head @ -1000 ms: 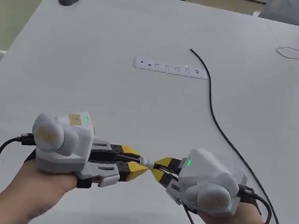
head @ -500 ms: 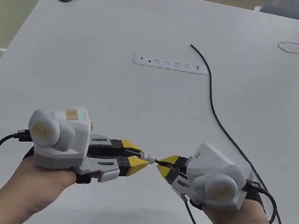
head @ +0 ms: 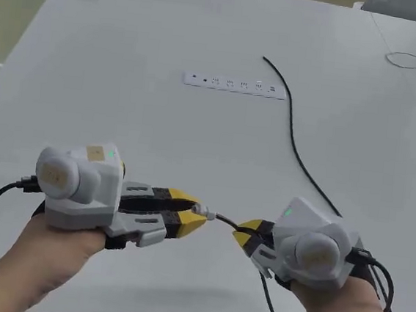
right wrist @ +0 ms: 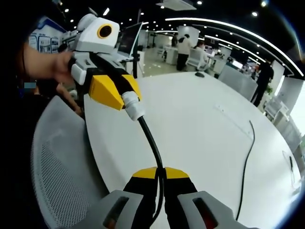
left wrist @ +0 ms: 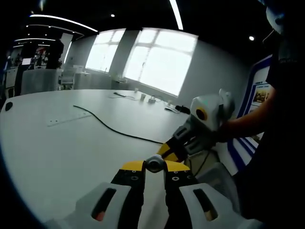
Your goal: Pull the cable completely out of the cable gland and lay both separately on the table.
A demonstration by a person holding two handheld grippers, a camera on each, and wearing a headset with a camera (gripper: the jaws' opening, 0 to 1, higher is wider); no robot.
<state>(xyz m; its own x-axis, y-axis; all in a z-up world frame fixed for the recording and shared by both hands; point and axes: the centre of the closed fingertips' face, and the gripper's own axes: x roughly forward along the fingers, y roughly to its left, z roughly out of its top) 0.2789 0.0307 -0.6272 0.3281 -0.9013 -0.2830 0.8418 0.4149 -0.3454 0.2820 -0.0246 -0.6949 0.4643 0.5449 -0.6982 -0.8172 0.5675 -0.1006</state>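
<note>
Two grippers sit low over the near edge of the table (head: 159,129), joined by a short run of black cable (head: 224,220). The left gripper (head: 193,214) has its fingers (left wrist: 132,167) clamped on the pale cable gland (head: 202,211), which juts just past the yellow tips. The right gripper (head: 247,233) has its fingers (right wrist: 145,174) closed on the cable itself, a little way from the gland, and the rest of the cable drops below that hand. Both things are held in the air above the table, and neither is laid down. The step in hand looks like the pull itself: the cable runs into the gland, so it is not yet free. The next move, as I judge it, calls for drawing the hands apart along the cable's line with a firm left clamp so the gland does not slip — and a fresh grip nearer the gland if much length is left inside — then setting each piece down well apart on the table.
</note>
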